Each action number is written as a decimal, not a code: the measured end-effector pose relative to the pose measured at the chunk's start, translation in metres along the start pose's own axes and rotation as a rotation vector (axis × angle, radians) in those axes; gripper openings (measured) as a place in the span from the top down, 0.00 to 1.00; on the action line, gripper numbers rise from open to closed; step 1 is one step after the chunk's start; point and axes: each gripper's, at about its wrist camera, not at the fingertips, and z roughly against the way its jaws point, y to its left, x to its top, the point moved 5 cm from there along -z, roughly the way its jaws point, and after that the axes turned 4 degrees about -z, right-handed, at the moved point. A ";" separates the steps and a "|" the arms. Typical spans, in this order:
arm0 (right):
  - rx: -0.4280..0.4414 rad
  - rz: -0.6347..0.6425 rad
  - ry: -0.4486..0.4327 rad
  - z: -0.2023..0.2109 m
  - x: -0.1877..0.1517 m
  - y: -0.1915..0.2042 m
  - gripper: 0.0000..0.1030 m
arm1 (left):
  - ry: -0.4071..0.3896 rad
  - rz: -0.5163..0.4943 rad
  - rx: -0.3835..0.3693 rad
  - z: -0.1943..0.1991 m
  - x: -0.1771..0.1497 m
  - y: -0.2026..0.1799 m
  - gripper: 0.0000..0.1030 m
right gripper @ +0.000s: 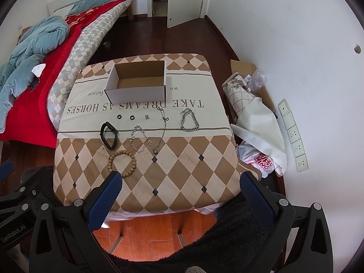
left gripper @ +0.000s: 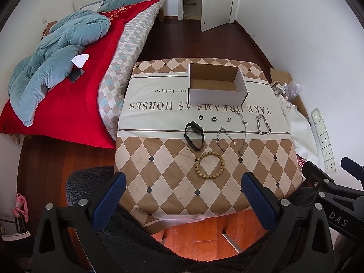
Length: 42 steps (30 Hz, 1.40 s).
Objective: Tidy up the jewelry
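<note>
An empty white cardboard box (left gripper: 217,84) (right gripper: 138,82) stands at the far side of a small table under a diamond-pattern cloth (left gripper: 173,182) (right gripper: 182,173). In front of it lie two black rings (left gripper: 201,117) (right gripper: 119,116), a black wristband (left gripper: 194,135) (right gripper: 109,135), a wooden bead bracelet (left gripper: 209,165) (right gripper: 122,161), thin silver chains (left gripper: 243,132) (right gripper: 162,129) and a chunky silver chain bracelet (left gripper: 264,125) (right gripper: 190,121). My left gripper (left gripper: 184,182) and right gripper (right gripper: 180,182) hover open at the near table edge, holding nothing.
A bed (left gripper: 68,72) with a red blanket and blue quilt runs along the left. Cardboard, bags and cloth (right gripper: 254,113) crowd the floor right of the table, beside a power strip (right gripper: 293,134). A dark fuzzy seat (left gripper: 95,177) sits below the grippers. A door (left gripper: 216,0) stands ajar beyond.
</note>
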 end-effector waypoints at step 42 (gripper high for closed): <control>-0.002 0.008 -0.010 0.007 0.005 -0.002 0.00 | -0.002 0.006 0.000 0.000 0.000 0.002 0.00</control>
